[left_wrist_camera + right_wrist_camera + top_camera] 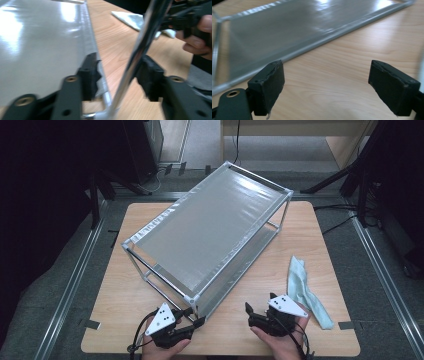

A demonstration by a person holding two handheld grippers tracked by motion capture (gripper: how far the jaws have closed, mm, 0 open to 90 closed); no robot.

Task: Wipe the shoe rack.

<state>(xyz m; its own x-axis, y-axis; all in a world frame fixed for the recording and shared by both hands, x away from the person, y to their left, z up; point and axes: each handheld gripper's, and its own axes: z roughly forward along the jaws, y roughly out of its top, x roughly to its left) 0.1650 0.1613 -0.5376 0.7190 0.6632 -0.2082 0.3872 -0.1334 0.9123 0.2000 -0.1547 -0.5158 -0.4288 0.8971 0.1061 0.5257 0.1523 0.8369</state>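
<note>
Your left gripper (117,75) has its jaws spread on either side of the chrome corner post (140,50) of the shelf rack (210,227), and neither pad presses on that post; the near-left one stands off it with a gap, the other sits just beside it, so I would call the post let go rather than gripped. Your right gripper (325,85) has its jaws spread wide over bare wood with nothing between them, the rack's lower rail (332,37) lying ahead of them and apart. Taking the rack as the landmark: it stands upright on the table (125,300), set at a slant, its near corner just ahead of your left gripper (172,325); your right gripper (272,317) rests to the right of that corner, well clear of the frame; a pale cloth (302,290) lies crumpled farther right of the rack, untouched by either hand. By my reading the placing of the rack looks done, since it stands free on all its legs; what seems left is the cloth, perhaps to wipe the grey shelf sheets, and no reach toward it has begun.
</note>
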